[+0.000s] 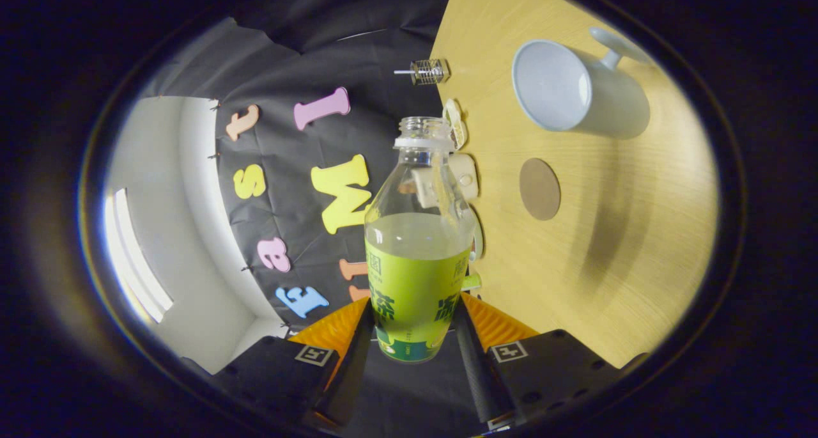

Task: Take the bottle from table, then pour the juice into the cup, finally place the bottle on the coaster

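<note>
My gripper point(414, 326) is shut on a clear, uncapped bottle point(418, 246) with a green label, both fingers pressing its lower body. Pale liquid fills the bottle to about half. The whole view is rolled sideways, so the wooden table point(613, 265) stands to the right of the bottle. A white cup point(575, 89) with a handle sits on the table beyond the bottle's mouth, its opening facing me. A round brown coaster point(539, 188) lies on the table between the cup and my fingers, apart from both.
A small metal wire object point(427, 71) and some cream-coloured items point(461, 169) sit at the table's far edge, just behind the bottle's neck. A white wall with a bright window point(137, 259) lies beyond the booth's cloth.
</note>
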### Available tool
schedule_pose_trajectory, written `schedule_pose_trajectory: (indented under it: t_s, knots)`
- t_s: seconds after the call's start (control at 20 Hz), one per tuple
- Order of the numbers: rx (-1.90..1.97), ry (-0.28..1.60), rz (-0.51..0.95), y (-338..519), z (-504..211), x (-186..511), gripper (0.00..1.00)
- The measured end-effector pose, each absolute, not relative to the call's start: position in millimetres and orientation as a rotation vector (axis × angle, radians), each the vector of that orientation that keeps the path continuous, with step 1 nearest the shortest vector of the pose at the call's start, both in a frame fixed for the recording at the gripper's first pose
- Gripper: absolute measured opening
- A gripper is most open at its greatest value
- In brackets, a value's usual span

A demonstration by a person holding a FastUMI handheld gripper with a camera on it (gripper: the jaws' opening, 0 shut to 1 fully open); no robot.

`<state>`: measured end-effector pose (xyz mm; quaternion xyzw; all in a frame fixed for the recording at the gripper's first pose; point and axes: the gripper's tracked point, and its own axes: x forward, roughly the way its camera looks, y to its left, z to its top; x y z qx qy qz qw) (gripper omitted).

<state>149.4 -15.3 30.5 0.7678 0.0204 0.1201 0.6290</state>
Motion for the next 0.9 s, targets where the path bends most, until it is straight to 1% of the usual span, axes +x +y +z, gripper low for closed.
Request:
schedule_pose_trajectory:
  t_s: [0.5,0.9]
  knots:
    - [1.844,-0.012,0.311,-24,48,151,0.74]
    - [1.857,-0.011,0.31,-26,53,151,0.74]
